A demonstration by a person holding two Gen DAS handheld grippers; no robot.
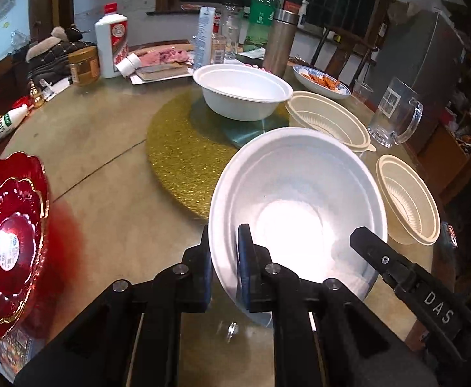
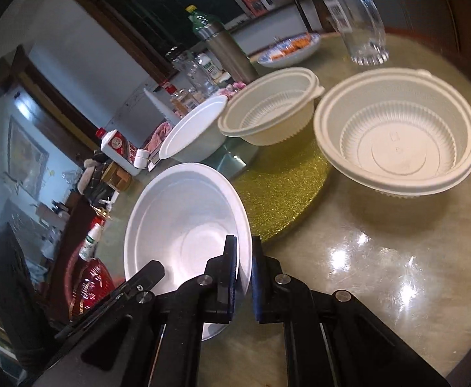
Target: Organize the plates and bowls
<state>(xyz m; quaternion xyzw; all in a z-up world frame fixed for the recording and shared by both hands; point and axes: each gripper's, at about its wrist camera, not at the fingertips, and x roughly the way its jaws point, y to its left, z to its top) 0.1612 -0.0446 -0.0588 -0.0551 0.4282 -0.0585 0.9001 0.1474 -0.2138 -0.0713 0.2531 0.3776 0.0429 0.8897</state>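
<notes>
A large white bowl point(image 1: 299, 200) point(image 2: 183, 225) is tilted over the table point(image 1: 90, 161) near its front. My left gripper point(image 1: 225, 242) is shut on the bowl's left rim, one pad inside and one outside. My right gripper point(image 2: 244, 251) is shut on the opposite rim of the same bowl, and one of its fingers point(image 1: 374, 251) shows in the left wrist view. A second white bowl point(image 1: 241, 93) point(image 2: 193, 132) stands at the centre. Two cream ribbed bowls point(image 1: 328, 122) point(image 1: 409, 200) sit to the right. Stacked red glass plates point(image 1: 9, 242) lie at the left edge.
A gold glitter mat point(image 1: 177, 148) covers the table's middle. A glass mug point(image 1: 396, 113) and a blue-and-white plate with food point(image 1: 322, 80) stand at the far right. Bottles, jars and a steel flask point(image 1: 280, 38) crowd the back. A small white bottle point(image 1: 3, 125) lies at the left.
</notes>
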